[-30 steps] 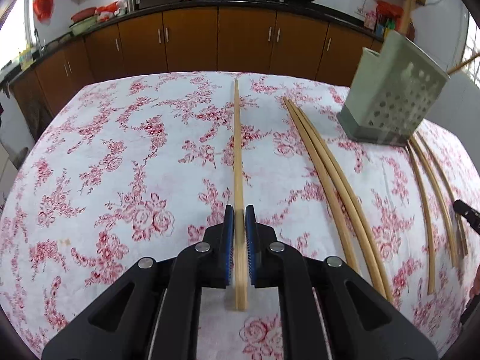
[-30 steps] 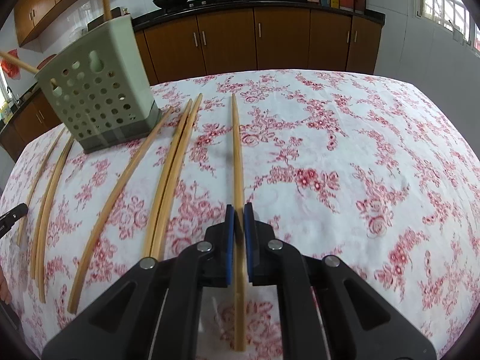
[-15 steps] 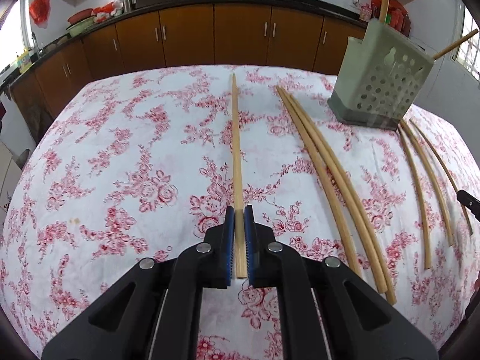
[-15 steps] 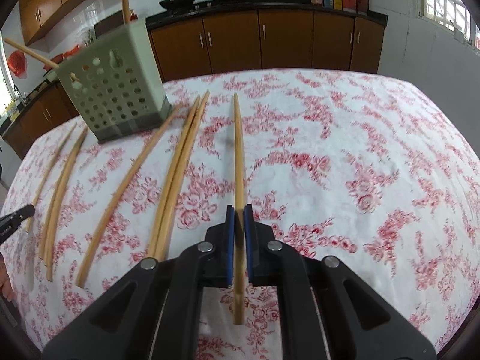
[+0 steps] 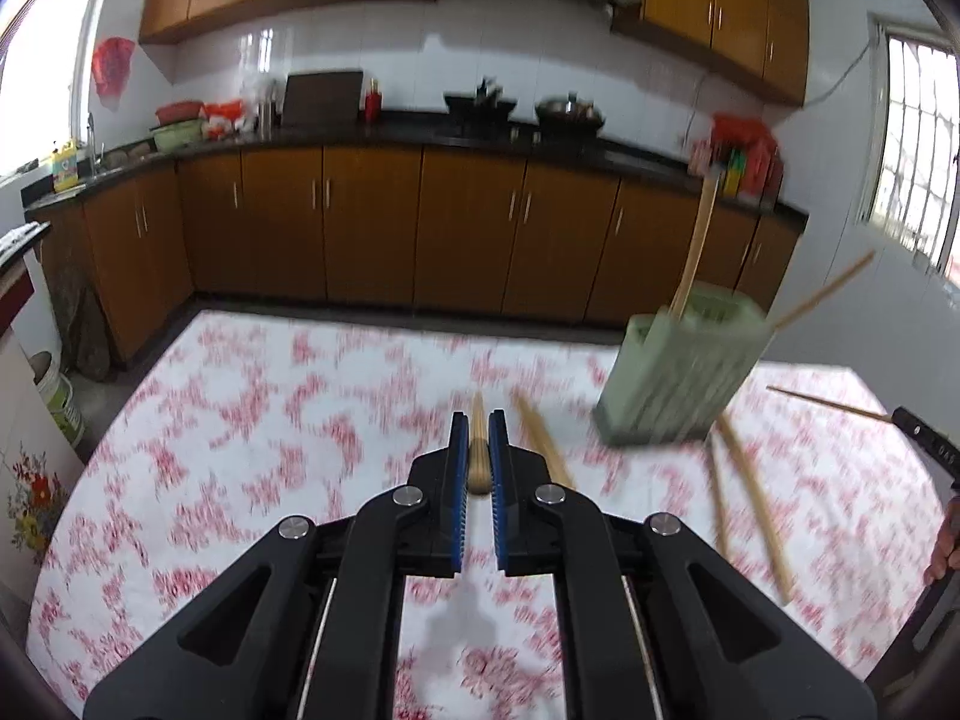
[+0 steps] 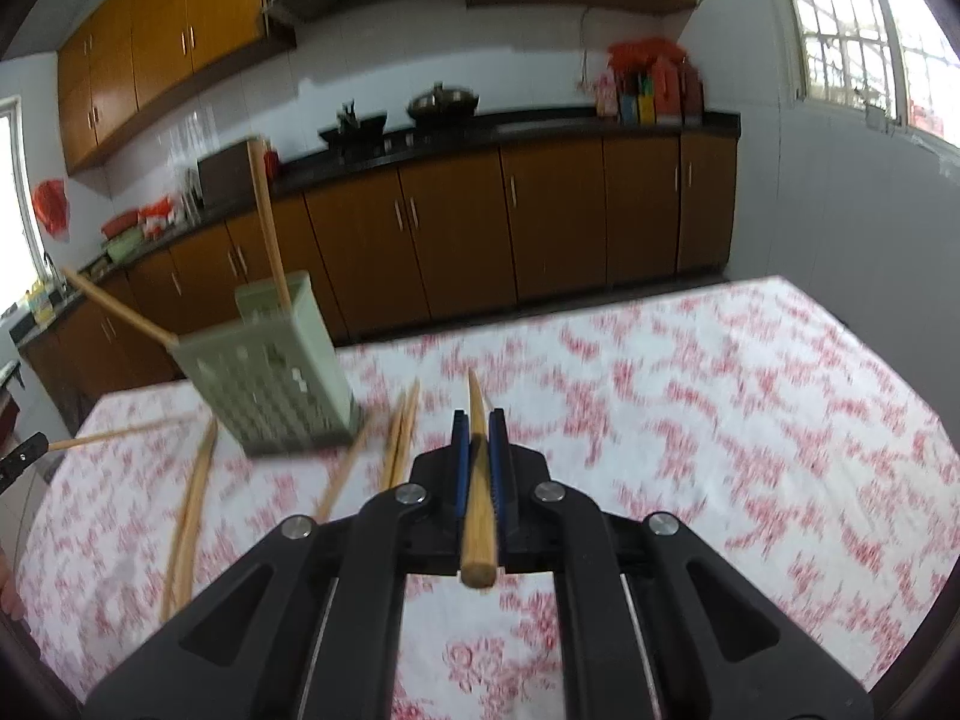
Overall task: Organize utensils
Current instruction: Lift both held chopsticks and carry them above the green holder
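My left gripper (image 5: 478, 429) is shut on a long wooden chopstick (image 5: 478, 450) and holds it lifted above the floral tablecloth (image 5: 252, 420). My right gripper (image 6: 478, 429) is shut on another wooden chopstick (image 6: 478, 480), also raised off the table. The green perforated utensil holder (image 5: 684, 372) stands ahead to the right in the left wrist view and to the left in the right wrist view (image 6: 276, 378), with two chopsticks sticking out of it. Several loose chopsticks (image 6: 192, 498) lie on the cloth around the holder.
Brown kitchen cabinets (image 5: 372, 228) and a dark counter with pots run behind the table. The other gripper's tip with its chopstick shows at the right edge of the left wrist view (image 5: 918, 429). A white bucket (image 5: 57, 396) stands on the floor at left.
Both grippers have lifted their chopsticks off the table and tilted upward, so the views now show the cabinets and wall. The image is blurred by the motion.
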### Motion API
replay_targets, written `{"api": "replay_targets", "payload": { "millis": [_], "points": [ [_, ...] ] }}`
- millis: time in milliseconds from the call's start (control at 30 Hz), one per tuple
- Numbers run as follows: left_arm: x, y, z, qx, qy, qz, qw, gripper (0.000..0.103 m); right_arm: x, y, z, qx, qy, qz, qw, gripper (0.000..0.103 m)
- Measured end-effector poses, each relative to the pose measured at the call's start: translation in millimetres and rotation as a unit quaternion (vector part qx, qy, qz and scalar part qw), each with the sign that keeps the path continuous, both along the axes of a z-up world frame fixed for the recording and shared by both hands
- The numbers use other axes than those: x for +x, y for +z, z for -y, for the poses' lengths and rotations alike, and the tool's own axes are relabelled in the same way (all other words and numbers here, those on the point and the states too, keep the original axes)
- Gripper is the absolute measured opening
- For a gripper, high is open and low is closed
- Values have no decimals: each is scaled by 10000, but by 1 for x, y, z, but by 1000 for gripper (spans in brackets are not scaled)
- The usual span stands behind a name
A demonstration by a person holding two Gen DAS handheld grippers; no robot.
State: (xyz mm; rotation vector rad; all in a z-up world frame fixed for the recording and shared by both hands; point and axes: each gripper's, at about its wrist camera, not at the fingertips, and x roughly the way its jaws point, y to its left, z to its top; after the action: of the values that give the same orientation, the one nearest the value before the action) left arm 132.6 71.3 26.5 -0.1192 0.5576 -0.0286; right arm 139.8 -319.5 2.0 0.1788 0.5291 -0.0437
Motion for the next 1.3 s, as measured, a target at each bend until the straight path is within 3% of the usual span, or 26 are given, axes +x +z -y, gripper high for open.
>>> {"api": "replay_targets", "payload": {
  "millis": [200, 833, 1167, 1300],
  "points": [
    [-1, 27, 2, -16, -41, 346, 9994, 7, 1, 22, 3, 15, 31, 262, 9997, 8],
    [-2, 29, 9, -8, -168, 362, 9992, 7, 1, 26, -4, 1, 54, 321, 9995, 7],
    [-12, 58, 27, 22, -650, 508, 9966, 7, -12, 75, -14, 112, 618, 459, 9970, 8],
    [-19, 73, 36, 222, -646, 740, 9949, 7, -22, 97, -26, 58, 911, 641, 9938, 8]
  ]
}}
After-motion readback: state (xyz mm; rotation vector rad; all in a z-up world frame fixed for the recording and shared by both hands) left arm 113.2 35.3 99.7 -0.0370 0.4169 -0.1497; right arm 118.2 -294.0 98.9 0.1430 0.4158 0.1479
